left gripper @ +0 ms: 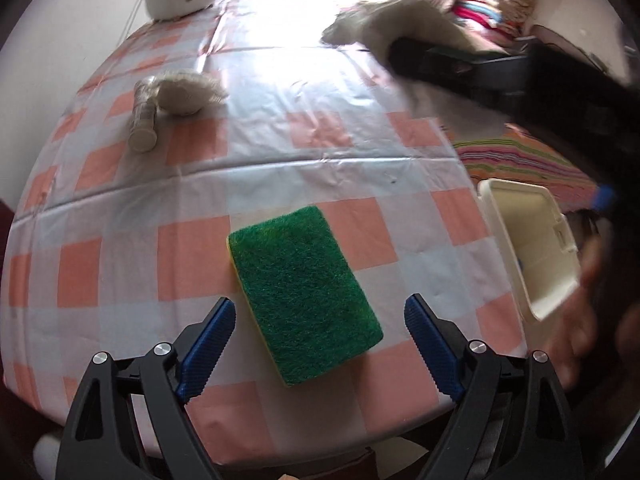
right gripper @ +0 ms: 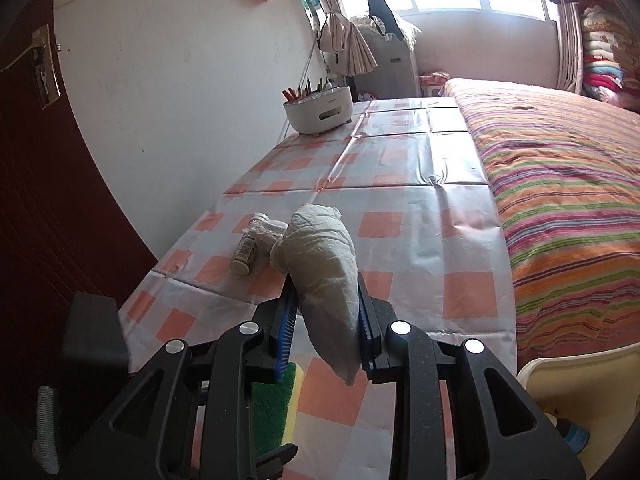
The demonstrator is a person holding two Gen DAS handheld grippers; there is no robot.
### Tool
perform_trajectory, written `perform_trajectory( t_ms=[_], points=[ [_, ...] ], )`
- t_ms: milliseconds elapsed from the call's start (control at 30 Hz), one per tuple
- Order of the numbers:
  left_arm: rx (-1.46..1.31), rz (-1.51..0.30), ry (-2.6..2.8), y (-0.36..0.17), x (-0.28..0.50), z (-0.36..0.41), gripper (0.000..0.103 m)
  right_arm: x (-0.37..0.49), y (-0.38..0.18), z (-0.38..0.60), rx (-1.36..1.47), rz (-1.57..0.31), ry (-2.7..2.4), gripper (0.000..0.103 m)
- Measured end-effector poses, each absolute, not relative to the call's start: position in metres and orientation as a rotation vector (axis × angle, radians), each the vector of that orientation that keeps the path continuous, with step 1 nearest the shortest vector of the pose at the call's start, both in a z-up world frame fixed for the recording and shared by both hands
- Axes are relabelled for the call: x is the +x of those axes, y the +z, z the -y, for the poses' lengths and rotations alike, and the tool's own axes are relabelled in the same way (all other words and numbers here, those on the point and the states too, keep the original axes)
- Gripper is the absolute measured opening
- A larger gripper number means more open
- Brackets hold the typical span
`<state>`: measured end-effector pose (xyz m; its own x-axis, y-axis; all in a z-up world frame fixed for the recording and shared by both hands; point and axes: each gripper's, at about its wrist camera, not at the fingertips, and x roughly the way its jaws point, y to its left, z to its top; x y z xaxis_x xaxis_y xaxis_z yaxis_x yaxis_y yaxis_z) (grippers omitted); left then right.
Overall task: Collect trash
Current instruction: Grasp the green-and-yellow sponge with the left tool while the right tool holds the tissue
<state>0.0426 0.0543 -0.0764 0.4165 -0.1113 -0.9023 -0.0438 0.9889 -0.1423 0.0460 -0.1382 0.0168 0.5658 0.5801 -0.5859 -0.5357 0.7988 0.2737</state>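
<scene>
Checked tabletop [left gripper: 280, 80] beside a striped bed: small bottle [left gripper: 142, 122] far left; left gripper [left gripper: 320, 344] spread over the sponge [left gripper: 304, 296]; right gripper [right gripper: 326, 316] pinching crumpled tissue [right gripper: 324, 264], which may slip before reaching what looks like a bin [left gripper: 532, 240].

Both wrist views overlook the checkered table [left gripper: 304, 80] closely.
</scene>
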Motion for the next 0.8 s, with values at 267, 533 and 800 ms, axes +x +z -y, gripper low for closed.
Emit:
perform_trajectory(
  t_ms=[267,533,800],
  points=[
    [-0.181,-1.167,0.065,-0.093,0.049,-0.059,0.084,0.039,0.022,0.165,0.106,-0.688,0.639,0.027],
    [0.01,-1.143,-0.076,-0.101,0.031,-0.052,0.095,0.04,0.018,0.179,0.123,-0.686,0.601,0.028],
    [0.07,-1.103,-0.07,-0.102,0.03,-0.057,0.093,0.043,0.011,0.171,0.122,-0.697,0.588,0.029]
  ],
)
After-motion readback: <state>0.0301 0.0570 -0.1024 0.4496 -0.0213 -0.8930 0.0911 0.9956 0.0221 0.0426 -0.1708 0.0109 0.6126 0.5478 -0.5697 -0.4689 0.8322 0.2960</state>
